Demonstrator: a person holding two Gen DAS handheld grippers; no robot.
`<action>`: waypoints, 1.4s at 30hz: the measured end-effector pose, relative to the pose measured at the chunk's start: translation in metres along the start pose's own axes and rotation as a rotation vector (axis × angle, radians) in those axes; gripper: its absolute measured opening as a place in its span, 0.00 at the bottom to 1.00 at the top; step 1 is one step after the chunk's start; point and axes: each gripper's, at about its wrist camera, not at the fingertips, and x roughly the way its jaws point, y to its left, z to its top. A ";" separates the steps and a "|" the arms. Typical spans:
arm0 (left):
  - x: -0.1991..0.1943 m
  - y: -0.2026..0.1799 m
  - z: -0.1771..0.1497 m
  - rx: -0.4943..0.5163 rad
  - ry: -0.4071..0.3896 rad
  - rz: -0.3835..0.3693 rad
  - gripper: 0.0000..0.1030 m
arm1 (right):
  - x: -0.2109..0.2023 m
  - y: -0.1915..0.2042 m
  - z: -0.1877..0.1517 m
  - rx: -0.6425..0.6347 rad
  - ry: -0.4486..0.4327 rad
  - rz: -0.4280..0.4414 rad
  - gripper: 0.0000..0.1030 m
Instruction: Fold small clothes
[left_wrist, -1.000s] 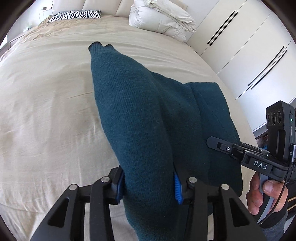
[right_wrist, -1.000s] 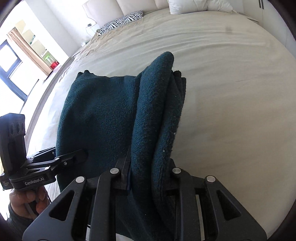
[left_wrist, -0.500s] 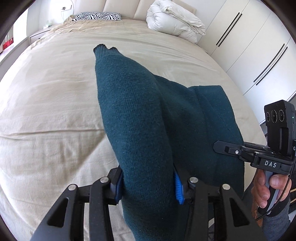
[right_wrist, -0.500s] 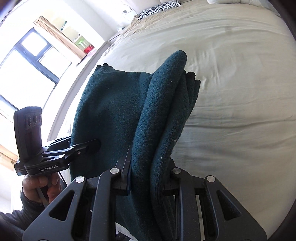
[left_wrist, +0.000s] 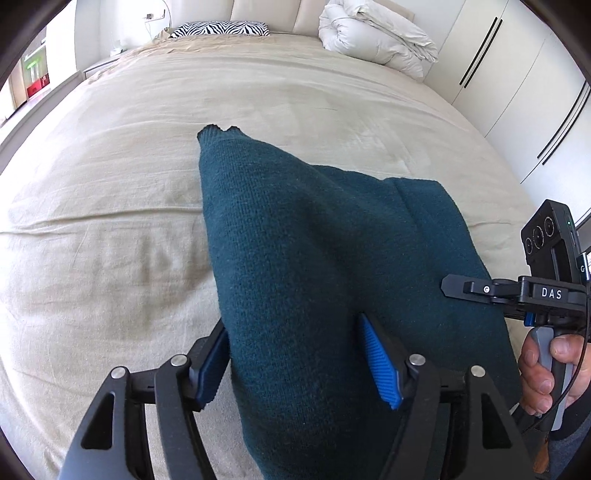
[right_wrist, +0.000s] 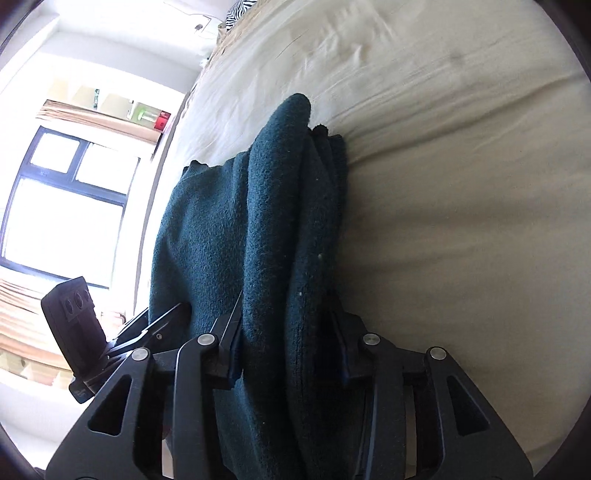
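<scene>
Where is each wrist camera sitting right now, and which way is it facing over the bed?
Left wrist: on the left gripper, looking up the bed toward the zebra pillow; its jaws, just opening, flank the teal garment; right gripper and hand show.
Right wrist: on the right gripper, rolled, facing the window; jaws just opening around the folded edge; left gripper shows.
Shared: garment, bed, each other's gripper.
</scene>
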 end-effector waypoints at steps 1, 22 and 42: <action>0.000 0.000 0.000 0.000 -0.004 0.006 0.69 | -0.002 -0.001 -0.002 0.006 -0.005 0.003 0.37; -0.070 -0.017 -0.005 0.024 -0.374 0.114 0.99 | -0.120 0.111 -0.043 -0.288 -0.405 -0.205 0.54; -0.222 -0.055 -0.022 -0.003 -0.764 0.487 1.00 | -0.240 0.222 -0.145 -0.592 -1.098 -0.480 1.00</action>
